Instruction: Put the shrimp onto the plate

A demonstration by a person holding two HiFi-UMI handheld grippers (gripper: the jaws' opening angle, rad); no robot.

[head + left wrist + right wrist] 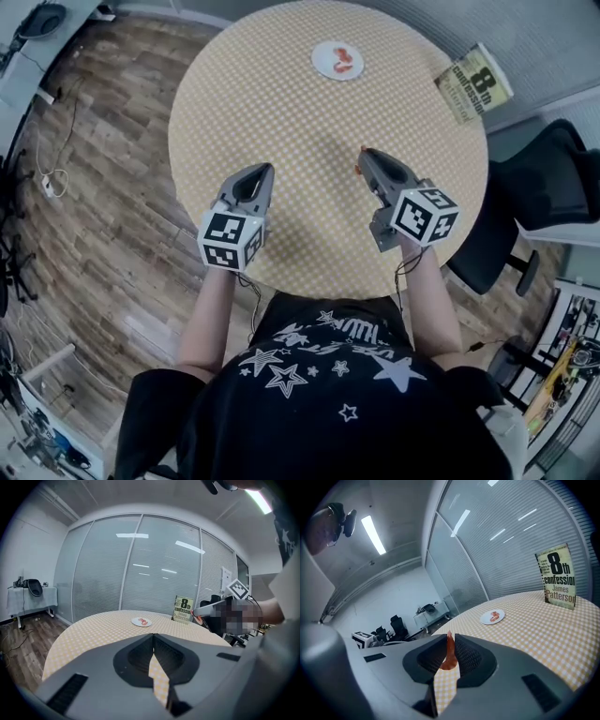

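A small white plate (337, 60) sits at the far side of the round checked table (281, 122), with one orange shrimp (344, 59) lying on it. The plate (492, 617) shows far ahead in the right gripper view, and the plate (141, 621) also shows ahead in the left gripper view. My right gripper (363, 157) is shut on a second orange shrimp (449, 654), pinched upright between its jaws above the table's near right part. My left gripper (266, 172) hovers over the near left part, jaws together with nothing in them.
A paperback book (473, 82) stands at the table's far right edge. A black office chair (525, 202) is close to the table on the right. Wooden floor (103, 187) with cables lies to the left.
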